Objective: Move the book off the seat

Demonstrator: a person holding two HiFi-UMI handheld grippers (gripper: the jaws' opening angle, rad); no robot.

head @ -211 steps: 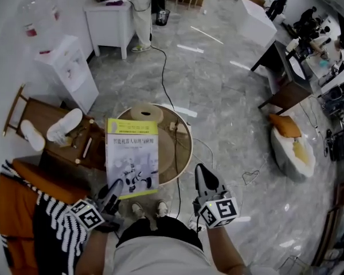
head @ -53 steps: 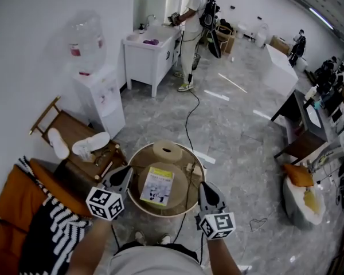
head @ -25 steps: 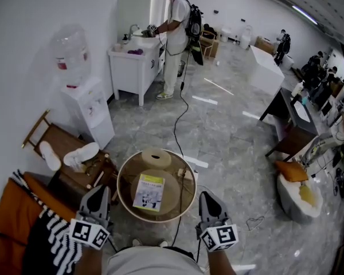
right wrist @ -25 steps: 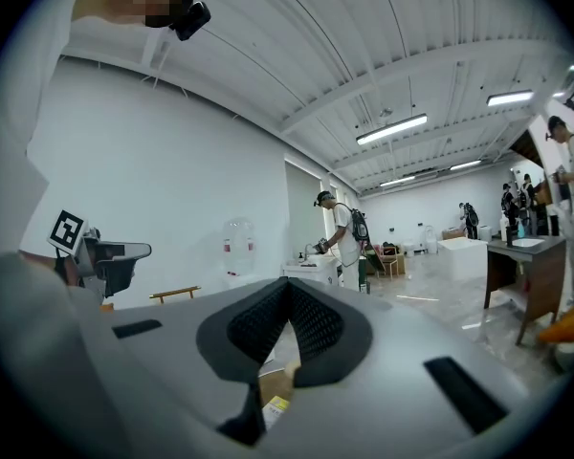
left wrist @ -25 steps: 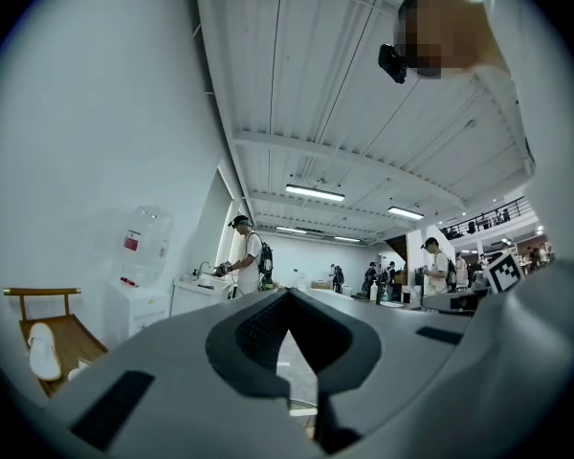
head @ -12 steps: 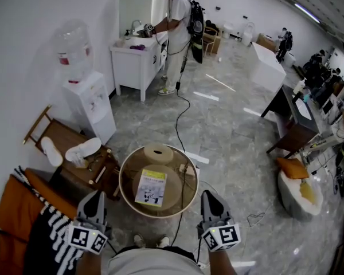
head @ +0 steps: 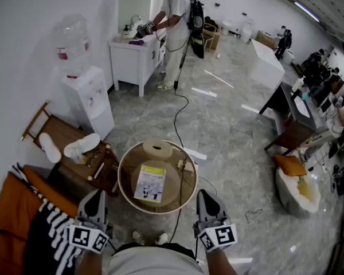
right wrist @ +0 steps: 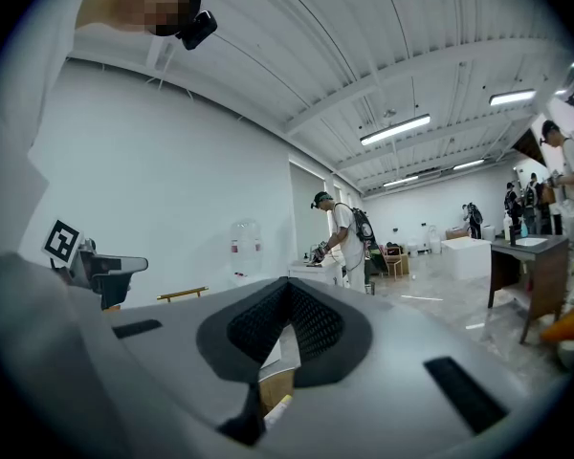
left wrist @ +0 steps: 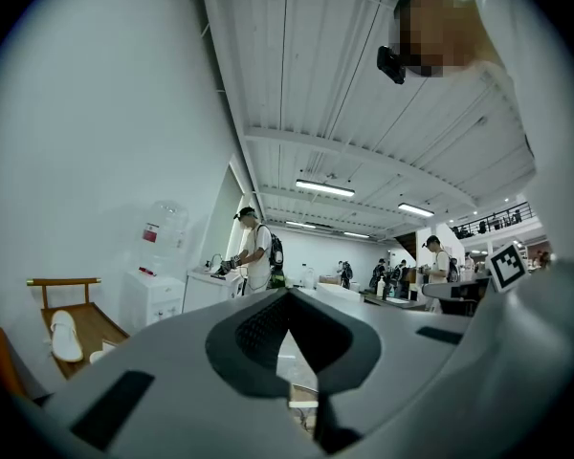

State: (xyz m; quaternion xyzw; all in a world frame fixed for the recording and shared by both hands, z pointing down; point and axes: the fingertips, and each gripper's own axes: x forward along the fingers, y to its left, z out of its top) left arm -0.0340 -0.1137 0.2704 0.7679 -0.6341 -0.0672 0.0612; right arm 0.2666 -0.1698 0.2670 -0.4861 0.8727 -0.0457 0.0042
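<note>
Yellow-and-white paperback book [head: 149, 184] lies flat on the round, wood-rimmed table [head: 125, 195], apart from the orange seat [head: 11, 211] draped in black-and-white striped cloth. The grey left gripper [head: 95, 197] and grey right gripper [head: 204, 198] hover at the table's near edge, each with jaws pressed together on nothing.

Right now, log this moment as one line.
yellow-and-white paperback book: flat on round tan table | left gripper: shut, empty | right gripper: shut, empty
</note>
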